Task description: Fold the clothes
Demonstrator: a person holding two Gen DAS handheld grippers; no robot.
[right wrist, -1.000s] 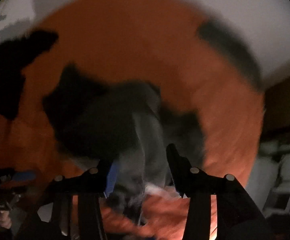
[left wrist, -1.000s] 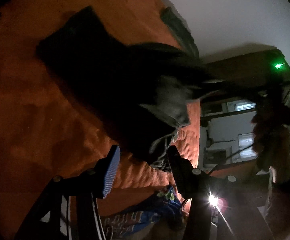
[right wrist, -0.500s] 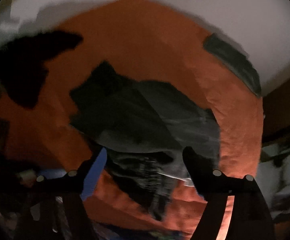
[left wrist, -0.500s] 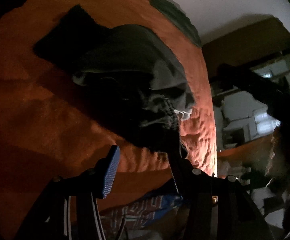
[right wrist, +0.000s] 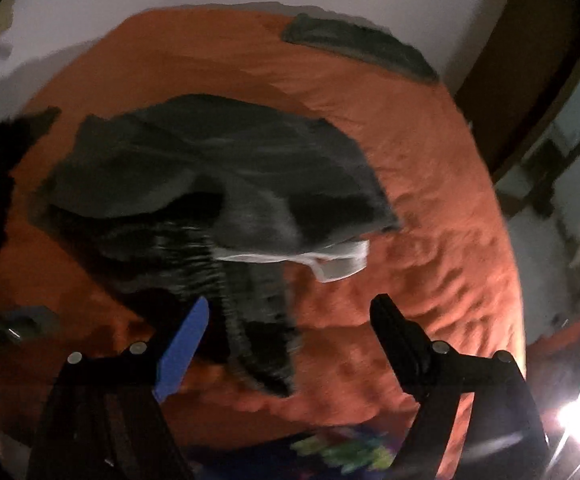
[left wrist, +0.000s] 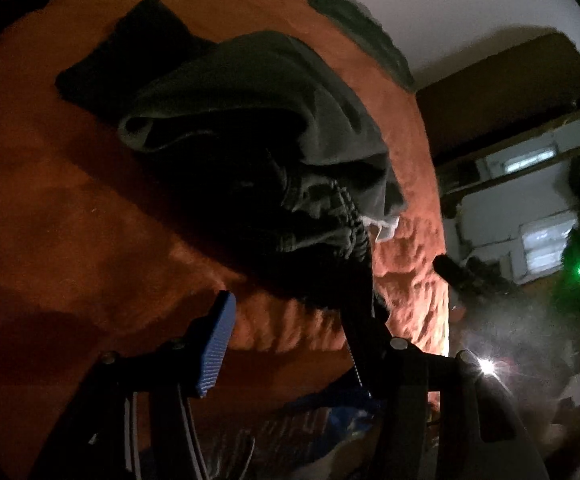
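A dim room holds a bed covered by a fuzzy orange blanket [right wrist: 430, 184], with a pale wall behind it and a dark wooden wardrobe off to the side. In the middle of the blanket lies the dark grey garment with a ribbed elastic waistband [right wrist: 217, 184], bunched and partly doubled over itself, a white lining or tag [right wrist: 338, 262] showing at its near edge. A second dark green-grey cloth [right wrist: 354, 46] lies flat at the far edge of the bed by the wall, well apart from the garment.

The left gripper [left wrist: 285, 332] points down over the blanket's near side; its jaws are opening, and the blue ribbed pad [left wrist: 215, 350] stands clear of the cloth, while the black finger lies against or just in front of the garment's dark waistband edge; which, I cannot tell. Nothing is pinched between them.

The right gripper [right wrist: 294, 320] hovers above the garment's near end with its jaws spread wide. The ribbed waistband hangs in view between the fingers, but neither pad presses on it. The right wrist view is blurred.

A bright lamp glares low at the bedside.
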